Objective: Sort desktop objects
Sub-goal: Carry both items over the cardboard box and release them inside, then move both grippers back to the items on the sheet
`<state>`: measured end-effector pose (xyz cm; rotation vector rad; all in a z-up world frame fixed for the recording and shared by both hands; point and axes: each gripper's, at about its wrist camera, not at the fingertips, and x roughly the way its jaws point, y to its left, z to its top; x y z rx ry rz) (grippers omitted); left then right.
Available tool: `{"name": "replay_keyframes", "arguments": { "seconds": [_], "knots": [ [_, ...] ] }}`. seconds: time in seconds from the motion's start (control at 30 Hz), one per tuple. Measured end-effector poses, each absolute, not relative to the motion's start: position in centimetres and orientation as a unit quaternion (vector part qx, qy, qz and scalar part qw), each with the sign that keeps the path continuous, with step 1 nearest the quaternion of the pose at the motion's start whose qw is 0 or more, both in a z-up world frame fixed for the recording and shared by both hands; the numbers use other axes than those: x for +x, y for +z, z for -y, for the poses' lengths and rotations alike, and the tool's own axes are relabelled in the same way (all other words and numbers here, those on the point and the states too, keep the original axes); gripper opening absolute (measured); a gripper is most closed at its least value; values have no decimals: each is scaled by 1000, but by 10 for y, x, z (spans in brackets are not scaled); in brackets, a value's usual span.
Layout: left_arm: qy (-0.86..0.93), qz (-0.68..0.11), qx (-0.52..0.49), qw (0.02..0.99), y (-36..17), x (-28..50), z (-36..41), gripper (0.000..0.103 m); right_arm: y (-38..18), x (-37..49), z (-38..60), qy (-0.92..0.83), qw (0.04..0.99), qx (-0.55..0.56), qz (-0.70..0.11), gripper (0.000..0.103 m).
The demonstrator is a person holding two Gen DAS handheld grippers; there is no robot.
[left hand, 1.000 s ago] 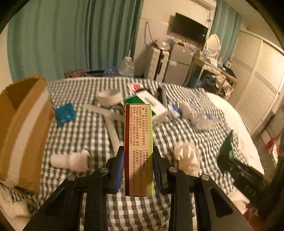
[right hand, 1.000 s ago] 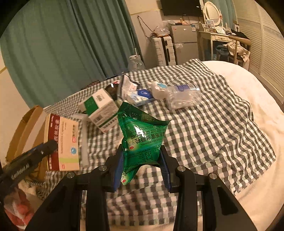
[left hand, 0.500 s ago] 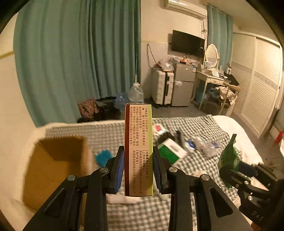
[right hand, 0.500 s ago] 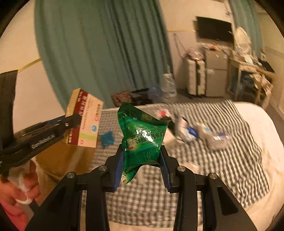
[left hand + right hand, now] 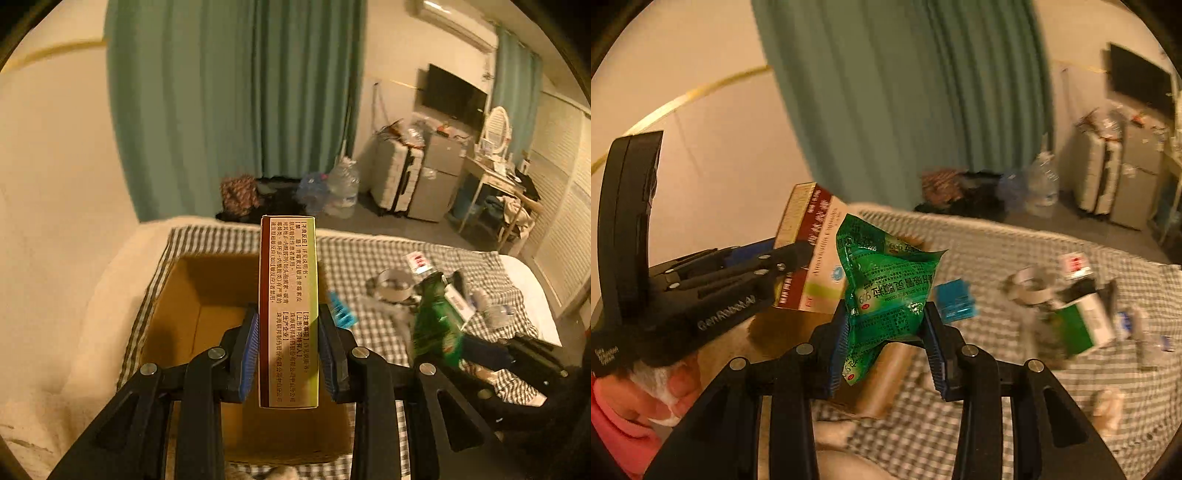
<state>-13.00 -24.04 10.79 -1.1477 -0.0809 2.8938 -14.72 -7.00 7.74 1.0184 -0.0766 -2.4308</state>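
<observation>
Both sets of jaws were clamped on cargo: the left gripper point(image 5: 288, 354) pinched a tall, stiff red-and-yellow cardboard medicine box point(image 5: 288, 310) by its flat sides between ribbed blue pads point(image 5: 248, 354), the box standing upright and poised over the open brown corrugated cardboard carton point(image 5: 192, 295). Over on the right, the right gripper point(image 5: 886, 354) squeezed a glossy, crinkled green foil sachet point(image 5: 886, 291), its corners puffed out and creased above the fingers, lower end dangling between them.

Behind lay the grey-and-white checked cloth point(image 5: 369, 254), soft and wrinkled, with leftovers scattered: a small flat blue packet point(image 5: 955, 299), a white tape roll point(image 5: 1030, 288) and a green-and-white carton point(image 5: 1086, 325), all smeared by motion blur. From the left wrist, the box hid part of the carton's interior, and the carton's near wall was cut off by the gripper arms.
</observation>
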Motion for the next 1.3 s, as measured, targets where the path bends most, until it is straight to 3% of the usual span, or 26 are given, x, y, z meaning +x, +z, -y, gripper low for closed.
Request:
{"name": "replay_keyframes", "arguments": {
  "seconds": [0.3,0.33,0.4,0.43,0.47,0.77,1.0,1.3],
  "knots": [
    [911,61,-407,4,53,-143,304,30,26,-188,130,-864,260,431,16,38],
    [910,61,-409,0,49,-140,305,32,24,-191,131,-864,260,431,18,43],
    [910,62,-410,-13,46,-142,310,50,26,-193,134,-871,252,421,20,64],
    [910,62,-408,-26,46,-143,314,77,30,-191,136,-877,245,413,20,77],
    [913,64,-401,-39,47,-141,317,93,34,-190,135,-884,237,402,21,80],
    [932,44,-356,-48,68,-118,296,100,60,-154,47,-927,181,324,59,81],
    [934,37,-350,57,79,-96,184,103,65,-107,-77,-947,72,306,63,83],
    [910,2,-409,68,0,-91,47,103,15,-57,-188,-942,-11,322,98,88]
  ]
}}
